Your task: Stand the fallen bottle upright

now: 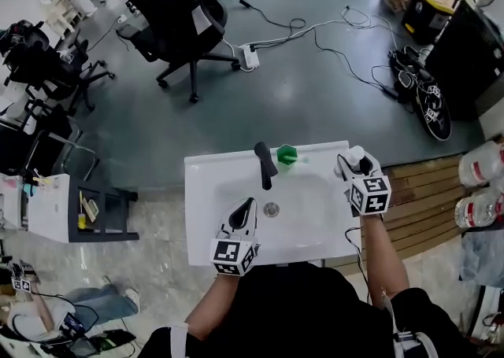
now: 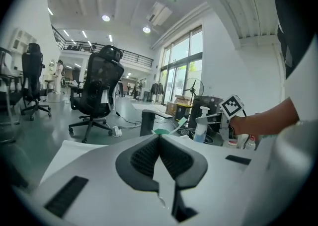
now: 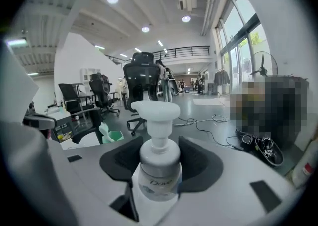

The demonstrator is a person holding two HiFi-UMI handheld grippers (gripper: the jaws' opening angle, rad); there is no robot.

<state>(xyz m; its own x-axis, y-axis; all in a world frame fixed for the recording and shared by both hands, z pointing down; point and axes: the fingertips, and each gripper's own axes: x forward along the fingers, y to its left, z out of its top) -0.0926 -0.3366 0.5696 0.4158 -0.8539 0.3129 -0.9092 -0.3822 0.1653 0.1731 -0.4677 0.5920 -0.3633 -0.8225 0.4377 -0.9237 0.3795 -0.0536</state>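
Clear pump bottle with white dispenser head (image 3: 155,115) sits upright, clamped between the right gripper's (image 3: 160,156) jaws at the white rectangular sink's (image 1: 206,191) far right corner, beside a green cup (image 1: 287,155). The left gripper's (image 2: 160,138) jaws are pressed together, empty, over the sink's near edge.

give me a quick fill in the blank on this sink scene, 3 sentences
1. The pump bottle clamped in the right gripper carries the brand word ___.
2. The left gripper, with its jaws together, holds ___.
3. The cup beside the black faucet on the white sink is ___ in colour.

Missing words: Dove; nothing; green
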